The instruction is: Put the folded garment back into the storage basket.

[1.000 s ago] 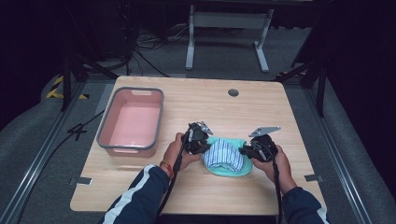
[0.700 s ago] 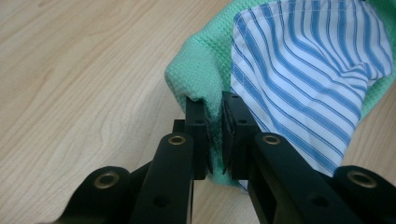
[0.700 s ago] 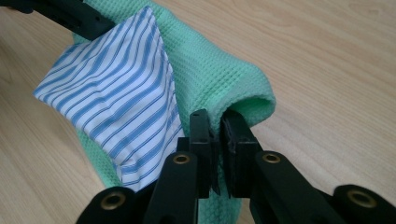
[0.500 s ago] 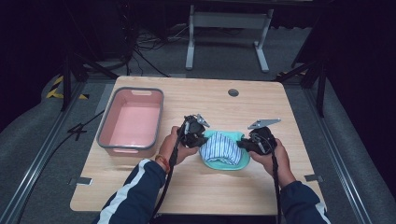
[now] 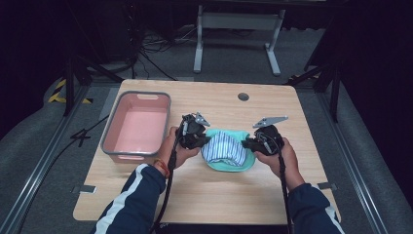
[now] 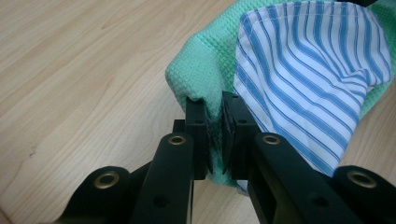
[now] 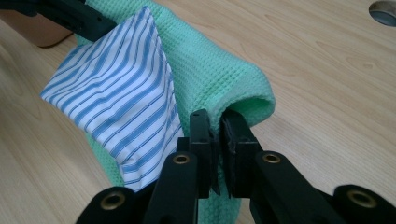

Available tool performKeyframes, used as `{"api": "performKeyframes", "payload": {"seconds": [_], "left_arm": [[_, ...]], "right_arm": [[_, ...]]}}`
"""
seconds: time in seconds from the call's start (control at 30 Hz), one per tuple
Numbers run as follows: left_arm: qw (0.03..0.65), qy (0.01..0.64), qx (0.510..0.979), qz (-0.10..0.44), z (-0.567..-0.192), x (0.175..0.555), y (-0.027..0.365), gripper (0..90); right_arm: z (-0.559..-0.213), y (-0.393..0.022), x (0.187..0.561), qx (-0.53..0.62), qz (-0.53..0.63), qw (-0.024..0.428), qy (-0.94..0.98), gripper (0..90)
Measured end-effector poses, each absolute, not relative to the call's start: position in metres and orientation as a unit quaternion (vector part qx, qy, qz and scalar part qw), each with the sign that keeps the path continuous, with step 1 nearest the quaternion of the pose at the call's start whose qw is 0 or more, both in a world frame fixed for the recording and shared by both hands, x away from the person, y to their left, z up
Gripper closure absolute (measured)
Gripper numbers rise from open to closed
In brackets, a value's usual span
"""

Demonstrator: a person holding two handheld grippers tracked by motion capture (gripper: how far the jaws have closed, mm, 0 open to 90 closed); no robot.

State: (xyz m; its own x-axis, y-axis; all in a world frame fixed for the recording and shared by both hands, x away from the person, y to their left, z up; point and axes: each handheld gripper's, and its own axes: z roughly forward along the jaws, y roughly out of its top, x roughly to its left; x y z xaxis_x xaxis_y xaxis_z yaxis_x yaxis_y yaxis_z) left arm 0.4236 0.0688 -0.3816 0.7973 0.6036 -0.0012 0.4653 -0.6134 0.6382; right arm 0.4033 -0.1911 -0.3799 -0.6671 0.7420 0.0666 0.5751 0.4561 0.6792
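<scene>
A green waffle-weave cloth (image 5: 243, 163) hangs between my two grippers above the wooden table, with a blue-and-white striped cloth (image 5: 223, 148) lying on top of it. My left gripper (image 5: 198, 141) is shut on the green cloth's left edge (image 6: 205, 88), its pads pinching the fabric (image 6: 215, 116). My right gripper (image 5: 249, 144) is shut on the right edge (image 7: 243, 100), the fold pinched between its pads (image 7: 218, 126). The striped cloth (image 6: 308, 70) sags in the middle (image 7: 116, 102). The left gripper shows far off in the right gripper view.
A pink tub (image 5: 139, 126) with a grey rim stands empty at the table's left. A round cable hole (image 5: 243, 96) sits near the far edge (image 7: 385, 11). Bare wood (image 5: 214, 200) lies in front of the cloths. A metal stand (image 5: 238, 29) is on the floor beyond.
Both grippers have risen and carried the two cloths up with them; the green cloth now sags between them instead of lying flat.
</scene>
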Motion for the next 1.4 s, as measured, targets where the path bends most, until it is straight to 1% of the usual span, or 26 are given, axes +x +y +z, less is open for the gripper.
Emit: {"api": "performKeyframes", "payload": {"seconds": [0.5,0.87,1.2,1.4], "left_arm": [[0.332,0.306,0.881,0.140,-0.363,0.421,0.082,82.3],[0.332,0.316,0.877,0.147,-0.357,0.422,0.095,82.3],[0.338,0.337,0.865,0.158,-0.351,0.418,0.118,82.3],[0.336,0.351,0.858,0.166,-0.346,0.414,0.136,82.3]], "right_arm": [[-0.363,-0.178,0.407,0.377,0.357,0.132,0.844,83.6],[-0.352,-0.164,0.409,0.364,0.363,0.138,0.847,83.5],[-0.344,-0.145,0.412,0.348,0.373,0.141,0.848,83.5],[-0.342,-0.127,0.416,0.333,0.378,0.134,0.853,83.5]]}}
